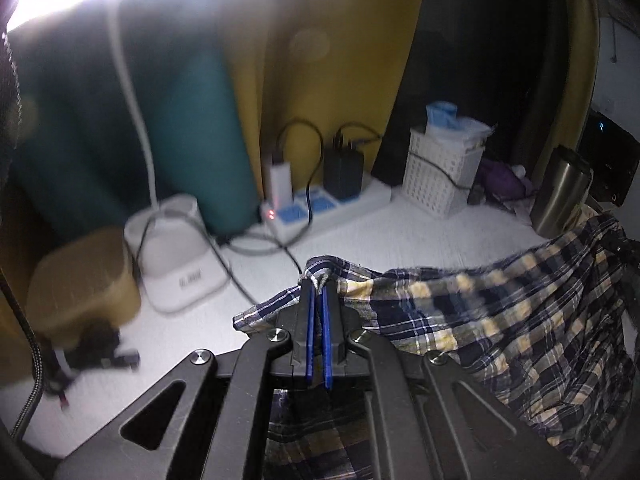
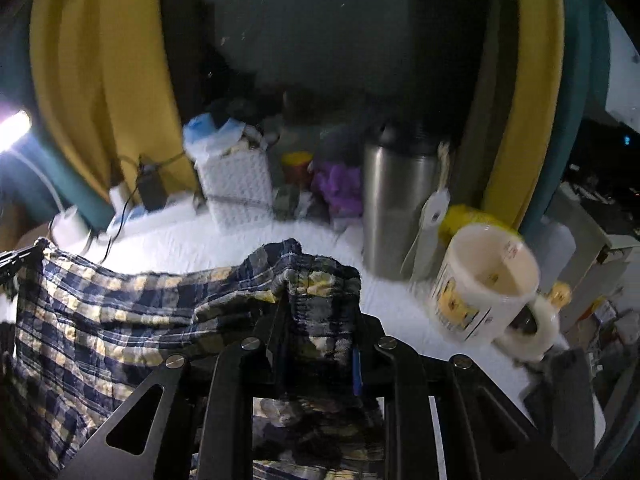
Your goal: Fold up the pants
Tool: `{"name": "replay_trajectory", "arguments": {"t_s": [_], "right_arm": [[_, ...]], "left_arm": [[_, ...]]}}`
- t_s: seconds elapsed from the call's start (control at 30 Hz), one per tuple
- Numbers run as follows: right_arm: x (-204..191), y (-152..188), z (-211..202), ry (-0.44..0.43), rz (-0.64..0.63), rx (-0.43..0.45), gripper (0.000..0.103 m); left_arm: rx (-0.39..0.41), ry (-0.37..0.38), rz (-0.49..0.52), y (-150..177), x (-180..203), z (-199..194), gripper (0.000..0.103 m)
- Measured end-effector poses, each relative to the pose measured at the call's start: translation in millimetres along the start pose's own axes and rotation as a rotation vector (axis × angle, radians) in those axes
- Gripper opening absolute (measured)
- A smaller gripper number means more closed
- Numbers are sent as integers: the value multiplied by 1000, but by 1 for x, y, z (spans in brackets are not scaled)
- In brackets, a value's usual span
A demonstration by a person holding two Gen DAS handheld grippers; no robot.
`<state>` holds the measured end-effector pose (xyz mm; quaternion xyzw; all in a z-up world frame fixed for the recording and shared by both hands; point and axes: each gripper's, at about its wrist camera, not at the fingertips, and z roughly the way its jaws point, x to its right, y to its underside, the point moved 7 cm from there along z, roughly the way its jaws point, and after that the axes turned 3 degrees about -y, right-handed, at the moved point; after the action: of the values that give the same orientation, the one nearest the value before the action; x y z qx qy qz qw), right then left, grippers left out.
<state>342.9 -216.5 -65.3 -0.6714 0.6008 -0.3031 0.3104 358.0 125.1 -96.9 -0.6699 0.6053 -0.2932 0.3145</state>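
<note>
On the white table [image 1: 400, 236], the plaid pants [image 1: 500, 320] hang stretched between the two grippers, lifted off the surface along their top edge. The left gripper [image 1: 319, 292] has its blue pads almost together, with only a thin fold of the cloth pinched between them; a corner of the fabric sticks up past the fingertips. The right gripper [image 2: 318, 300] has its jaws a little apart, clamped on a thick bunched wad of the same cloth, which fills the whole gap and spills over the fingers. From the right wrist view the pants [image 2: 120, 312] sag in a shallow curve towards the other gripper at the far left edge.

Behind the cloth, a power strip [image 1: 320, 208] with plugged chargers lies by a white basket [image 1: 440, 172]. A steel flask [image 2: 396, 204] stands upright near a white mug [image 2: 484, 284] that looks tilted. Yellow curtain [image 2: 100, 72] hangs at the back. Both views are blurred at the edges.
</note>
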Motion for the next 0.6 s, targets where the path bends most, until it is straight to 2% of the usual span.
{"name": "replay_trajectory", "arguments": {"t_s": [0.13,0.3,0.5,0.57,0.6], "right_arm": [[13,-5,13,39,27,-2,23],[25,21,50,69,56,-90,22],[37,36,75,101,87,-165,23],[39,38,79,108,96,-177,23],[39,40,80,110,97,-184,26]], "left_arm": [[-17,2,31,-6,-1,20,2],[-93,-20,74,11,9,58,5],[-154,-76,47,24,-3,67,8],[-160,-83,24,29,-11,60,16],[-162,-90,17,32,-16,56,32]]}}
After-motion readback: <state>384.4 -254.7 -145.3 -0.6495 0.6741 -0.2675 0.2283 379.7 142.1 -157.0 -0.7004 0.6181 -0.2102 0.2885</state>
